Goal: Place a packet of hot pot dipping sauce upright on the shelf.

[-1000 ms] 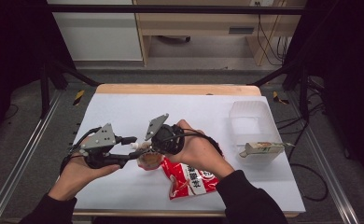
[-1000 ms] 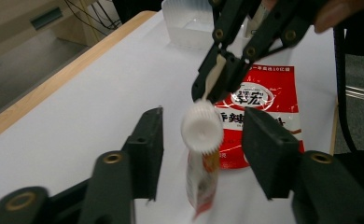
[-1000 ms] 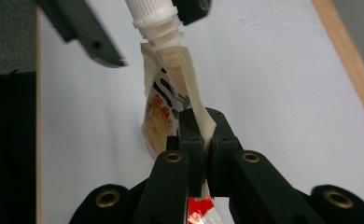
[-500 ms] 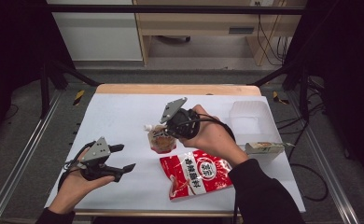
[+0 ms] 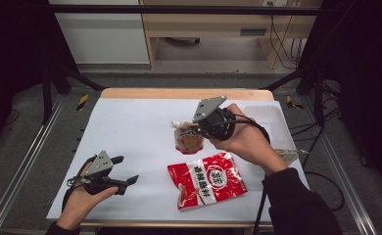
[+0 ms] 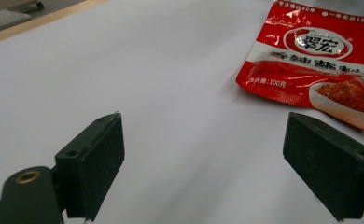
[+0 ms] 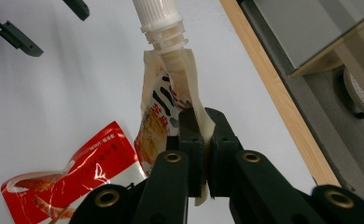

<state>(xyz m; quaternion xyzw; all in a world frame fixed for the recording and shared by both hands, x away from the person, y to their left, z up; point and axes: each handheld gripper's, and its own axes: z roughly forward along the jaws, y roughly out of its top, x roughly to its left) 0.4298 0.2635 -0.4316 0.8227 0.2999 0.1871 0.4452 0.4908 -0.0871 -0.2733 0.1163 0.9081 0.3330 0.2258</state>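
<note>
My right gripper (image 5: pixel 202 128) (image 7: pixel 200 135) is shut on the edge of a spouted sauce pouch (image 5: pixel 189 138) (image 7: pixel 160 116) with a white screw cap (image 7: pixel 159 16), holding it above the middle of the white table. A red seasoning packet (image 5: pixel 206 178) (image 6: pixel 318 65) (image 7: pixel 70 182) lies flat on the table in front of it. Over the near left corner, my left gripper (image 5: pixel 126 170) (image 6: pixel 217 172) stands open with nothing between its jaws, well left of the red packet.
The white table sheet (image 5: pixel 130 127) has a wooden strip (image 5: pixel 186 93) along its far edge. A clear plastic box (image 5: pixel 263 116) sits at the far right. A small brownish packet (image 5: pixel 289 154) lies by the right edge, behind the right forearm.
The right gripper has carried the spouted pouch up and away to the right, off the red packet. My left gripper let go, drew back toward the near left corner and now stands open.
</note>
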